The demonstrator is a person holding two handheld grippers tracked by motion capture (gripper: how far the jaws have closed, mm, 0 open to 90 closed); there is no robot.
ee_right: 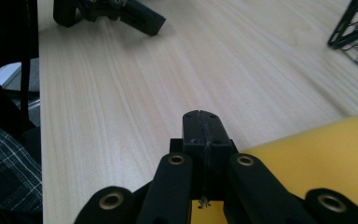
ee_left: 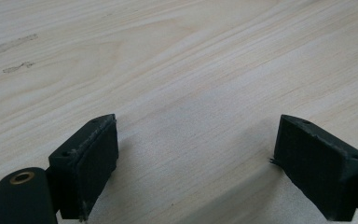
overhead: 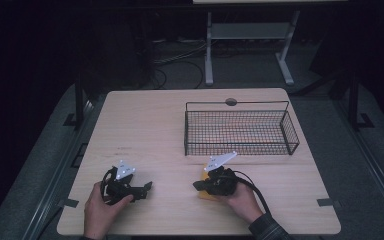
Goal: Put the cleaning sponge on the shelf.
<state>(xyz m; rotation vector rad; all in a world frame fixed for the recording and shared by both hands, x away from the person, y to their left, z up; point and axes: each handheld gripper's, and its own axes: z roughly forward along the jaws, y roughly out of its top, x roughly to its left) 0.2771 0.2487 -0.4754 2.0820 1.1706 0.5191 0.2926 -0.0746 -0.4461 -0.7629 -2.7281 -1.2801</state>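
Observation:
A flat yellow pad (ee_right: pixel 326 158) lies on the wooden table (overhead: pixel 155 130), partly under my right gripper (overhead: pixel 197 185). In the right gripper view that gripper (ee_right: pixel 204 125) is shut, its two black jaws pressed together with nothing between them, pointing left across the table just above the pad's (overhead: pixel 206 195) edge. My left gripper (overhead: pixel 146 188) rests low at the front left of the table in a hand. In its own view the left gripper (ee_left: pixel 196 158) stands open over bare wood, nothing between the jaws.
A black wire basket (overhead: pixel 240 148) stands at the back right of the table, just beyond the right gripper; its corner (ee_right: pixel 354 32) shows in the right gripper view. The left gripper (ee_right: pixel 121 14) appears far off there. A desk frame (overhead: pixel 209 50) stands behind the table.

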